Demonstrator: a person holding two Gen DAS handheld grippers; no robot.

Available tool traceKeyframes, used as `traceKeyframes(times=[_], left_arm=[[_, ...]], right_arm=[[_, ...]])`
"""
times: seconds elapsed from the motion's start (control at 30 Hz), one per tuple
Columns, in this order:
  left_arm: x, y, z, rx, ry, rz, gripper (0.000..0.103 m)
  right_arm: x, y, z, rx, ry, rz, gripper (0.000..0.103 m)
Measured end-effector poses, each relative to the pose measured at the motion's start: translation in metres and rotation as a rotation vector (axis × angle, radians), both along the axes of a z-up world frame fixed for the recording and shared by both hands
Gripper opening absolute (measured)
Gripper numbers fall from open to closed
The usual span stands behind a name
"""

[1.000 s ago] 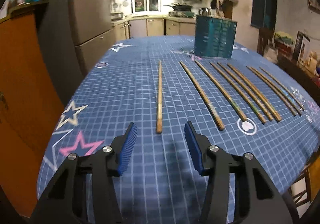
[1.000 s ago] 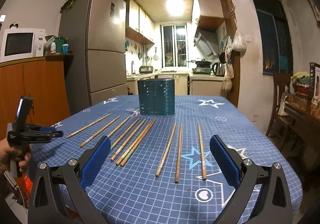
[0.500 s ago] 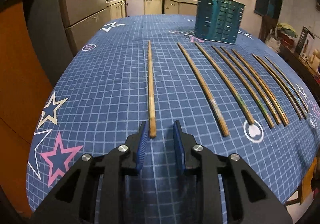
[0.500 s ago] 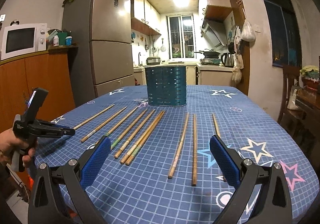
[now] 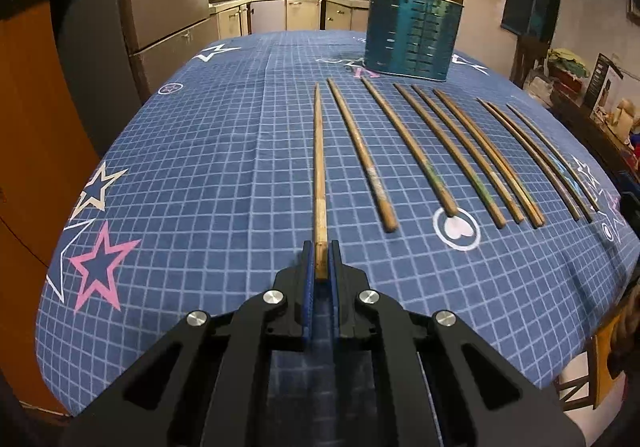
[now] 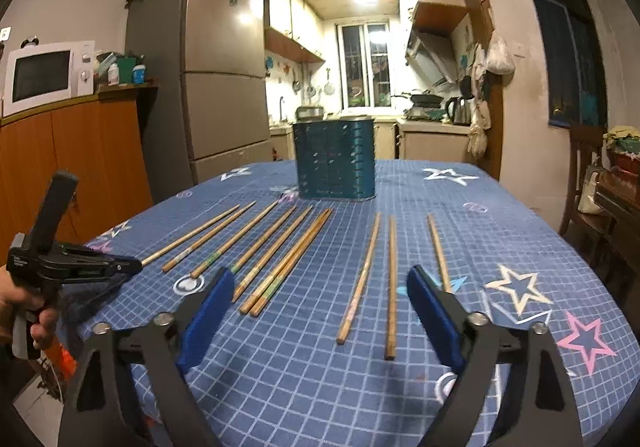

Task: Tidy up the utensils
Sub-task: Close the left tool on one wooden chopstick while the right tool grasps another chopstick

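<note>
Left gripper [image 5: 320, 261]: my pads are clamped on the near end of the leftmost chopstick [image 5: 319, 175], which lies flat on the blue grid tablecloth [image 5: 208, 175] and points away toward the teal slotted holder [image 5: 414, 37]. Open cloth runs wide to the left of this stick, out to the rounded table edge and the pink star [image 5: 100, 267]. To its right the next chopstick [image 5: 362, 153] lies near, their far tips almost meeting, the near ends fanned apart. Seven more sticks spread rightward toward the table's right edge.

Right gripper [image 6: 320, 311]: my jaws are closing, with nothing pressed between the pads. Two chopsticks [image 6: 360, 279] lie ahead in the gap between them, and a third [image 6: 438, 251] runs behind my right finger [image 6: 434, 317]. Clear cloth lies beyond that, out to the stars. The holder stands upright at the far middle of the table, well apart from all the near ends. From this view my left hand [image 6: 20, 307] sits just off the table's left edge.

Against a second ago: the left pads stood wide apart, short of the stick's end; now they have come forward and pinched it. The right jaws were at full spread. None of the sticks has changed order.
</note>
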State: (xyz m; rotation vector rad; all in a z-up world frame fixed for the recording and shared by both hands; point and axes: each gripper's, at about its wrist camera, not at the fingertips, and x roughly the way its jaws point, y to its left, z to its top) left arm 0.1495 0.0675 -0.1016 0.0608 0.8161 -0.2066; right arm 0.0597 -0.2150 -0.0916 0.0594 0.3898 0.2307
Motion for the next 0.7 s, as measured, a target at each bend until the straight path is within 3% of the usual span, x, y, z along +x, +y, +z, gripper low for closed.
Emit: traceKeyframes(times=[0.07, 0.23, 0.5, 0.7], left_arm=[[-0.001, -0.001, 0.0, 0.003, -0.016, 0.009, 0.005], [-0.008, 0.001, -0.003, -0.009, -0.046, 0.021, 0.006], [-0.013, 0.003, -0.004, -0.023, -0.063, 0.03, 0.006], [-0.014, 0.002, -0.005, -0.018, -0.078, 0.039, 0.006]], right_arm=[[0.003, 0.006, -0.004, -0.002, 0.028, 0.017, 0.063], [0.013, 0.014, -0.017, -0.013, 0.104, 0.006, 0.059], [0.022, 0.002, -0.033, -0.014, 0.167, -0.04, 0.043], [0.027, 0.009, -0.034, -0.047, 0.17, -0.076, 0.022]])
